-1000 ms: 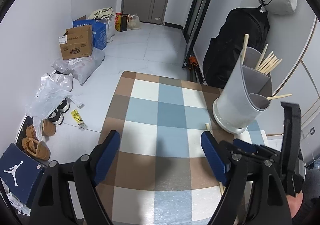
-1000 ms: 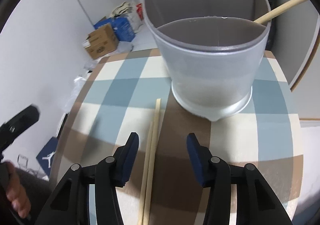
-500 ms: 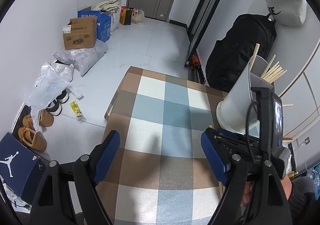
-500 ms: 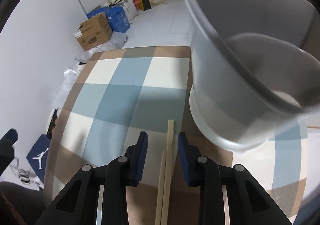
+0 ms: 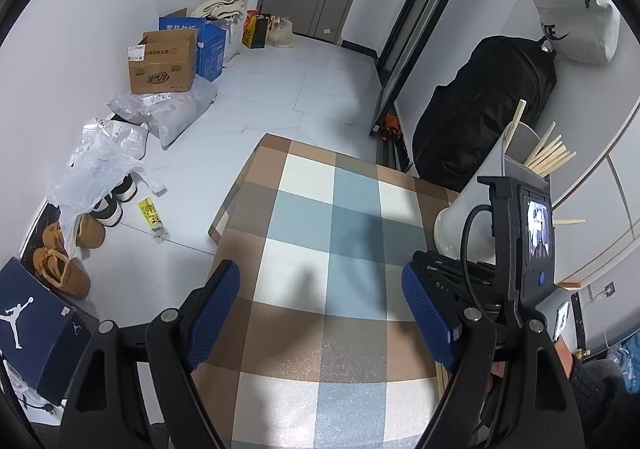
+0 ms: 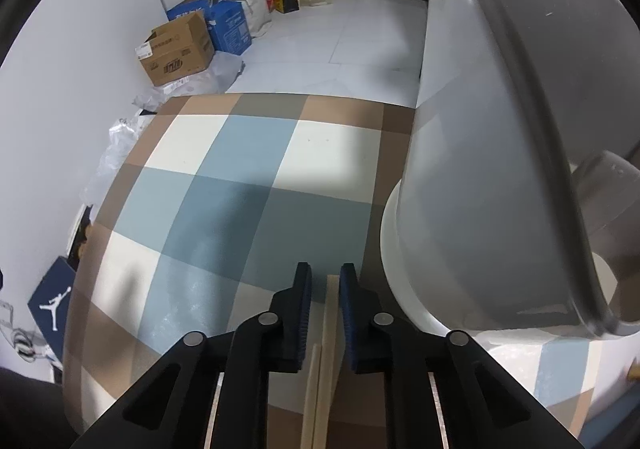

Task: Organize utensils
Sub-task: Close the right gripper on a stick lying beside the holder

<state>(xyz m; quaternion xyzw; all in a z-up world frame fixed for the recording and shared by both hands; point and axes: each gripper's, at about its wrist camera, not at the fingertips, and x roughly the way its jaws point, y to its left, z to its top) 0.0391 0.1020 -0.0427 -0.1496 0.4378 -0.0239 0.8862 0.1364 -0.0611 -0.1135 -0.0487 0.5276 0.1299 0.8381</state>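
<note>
Two wooden chopsticks [image 6: 329,333] lie on the checked tablecloth [image 6: 248,185] just left of the grey utensil holder [image 6: 472,177]. My right gripper [image 6: 325,281] is low over them, its jaws closed to a narrow gap around one chopstick's tip; whether the pads touch it is unclear. In the left wrist view the holder [image 5: 516,153] stands at the table's right with several chopsticks [image 5: 550,157] in it, partly hidden by the right gripper body [image 5: 516,245]. My left gripper [image 5: 320,309] is open and empty above the table's near side.
Beyond the table's far edge is the floor with a cardboard box [image 5: 164,61], plastic bags [image 5: 100,165], shoes [image 5: 60,265] and a shoe box [image 5: 28,321]. A black bag [image 5: 484,109] leans on the wall behind the holder.
My right gripper has moved down and forward over the chopsticks and its jaws have narrowed from wide open to a small gap. The left gripper has risen and pulled back slightly.
</note>
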